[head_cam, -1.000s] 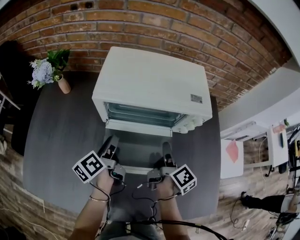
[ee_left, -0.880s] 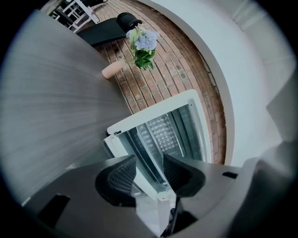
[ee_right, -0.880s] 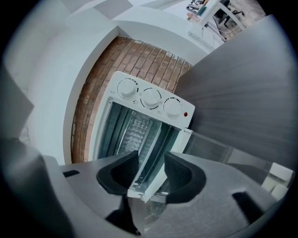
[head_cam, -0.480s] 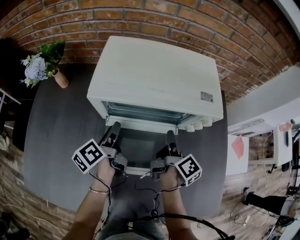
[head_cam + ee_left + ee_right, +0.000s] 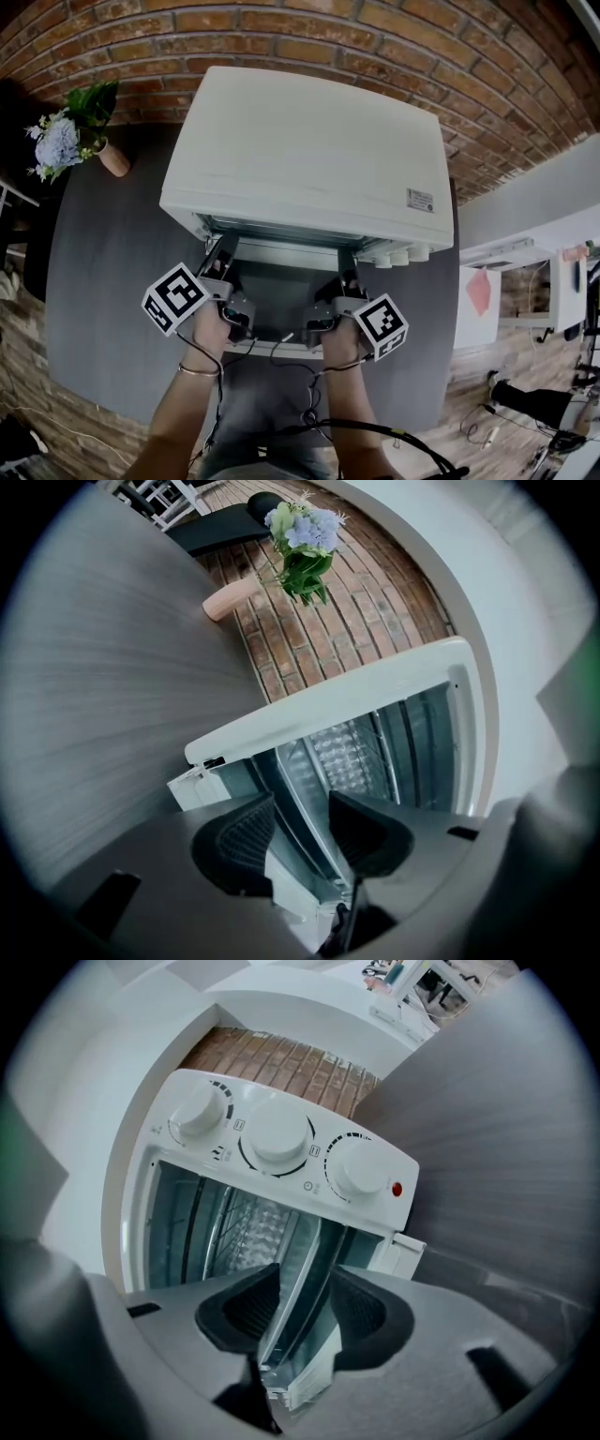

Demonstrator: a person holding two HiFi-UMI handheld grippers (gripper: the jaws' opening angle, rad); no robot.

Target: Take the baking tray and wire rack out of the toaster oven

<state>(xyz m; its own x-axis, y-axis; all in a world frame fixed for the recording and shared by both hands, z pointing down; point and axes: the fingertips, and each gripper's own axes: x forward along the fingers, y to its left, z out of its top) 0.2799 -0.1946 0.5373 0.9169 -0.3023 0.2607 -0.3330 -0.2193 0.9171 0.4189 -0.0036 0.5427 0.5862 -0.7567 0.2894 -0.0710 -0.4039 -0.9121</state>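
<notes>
Both grippers are held side by side at the mouth of the white toaster oven (image 5: 305, 155), above its dropped-open door (image 5: 279, 305). The fingertips sit just under the front edge of the oven's top. The left gripper (image 5: 223, 253) has its fingers (image 5: 234, 841) spread wide. Nothing is pressed between the pads, and only a thin metal edge of the oven front runs through the gap, clear of both. The right gripper (image 5: 345, 270) holds its fingers (image 5: 370, 1312) narrower but plainly apart. A similar thin edge passes between them untouched, so neither gripper holds anything. Straight ahead of both pairs of fingertips, inside the cavity, are the slim bars of the wire rack (image 5: 382, 754) against a shiny dimpled surface. The baking tray cannot be told apart from the rest in there. Just beyond the right fingertips, on their outer side, are three white knobs (image 5: 278, 1133). Well off to the outer side of the left fingers, a small vase of flowers (image 5: 70, 136) stands on the dark table (image 5: 112, 281).
</notes>
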